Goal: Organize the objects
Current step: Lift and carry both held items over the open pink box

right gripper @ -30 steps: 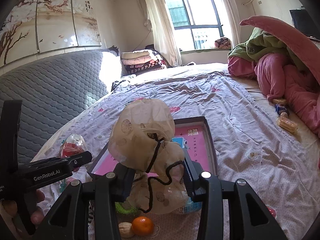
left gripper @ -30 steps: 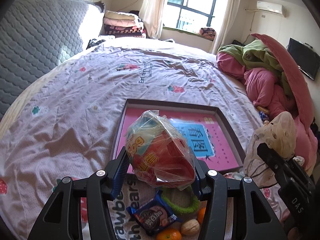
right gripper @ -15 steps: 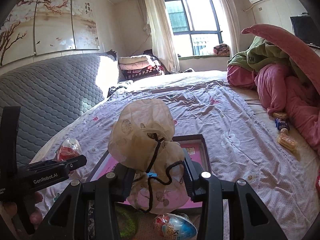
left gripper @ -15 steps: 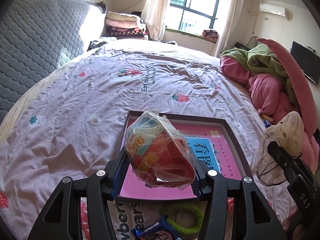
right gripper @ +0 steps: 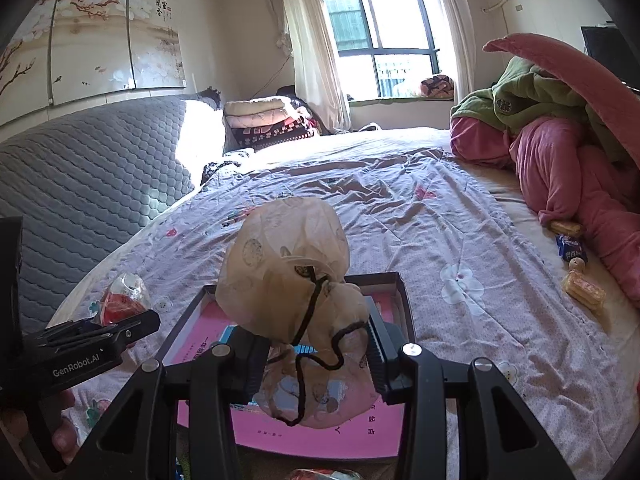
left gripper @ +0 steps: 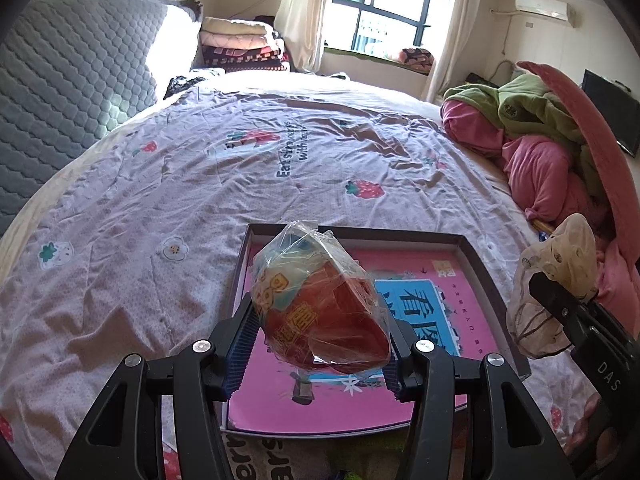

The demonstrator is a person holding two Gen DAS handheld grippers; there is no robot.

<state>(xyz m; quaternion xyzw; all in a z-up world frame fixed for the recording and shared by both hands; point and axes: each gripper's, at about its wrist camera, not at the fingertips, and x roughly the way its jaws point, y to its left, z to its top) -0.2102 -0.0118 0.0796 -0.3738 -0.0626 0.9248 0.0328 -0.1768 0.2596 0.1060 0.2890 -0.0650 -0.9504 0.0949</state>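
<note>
above the near end of a bed covered in a strawberry-print sheet (left gripper: 280, 152), the left gripper (left gripper: 320, 344) has its fingers clamped on a clear-wrapped red snack pack (left gripper: 320, 312), held in the air over the left part of a shallow dark-rimmed box (left gripper: 476, 256) with a pink printed sheet lining its floor. just beside it to the right, the right gripper (right gripper: 316, 354) has its fingers pressed against a beige drawstring pouch (right gripper: 288, 264), black cord dangling, above the same box. farther right, small wrapped snacks (right gripper: 576, 264) lie on the sheet near a heap of pink and green bedding (right gripper: 560, 128).
</note>
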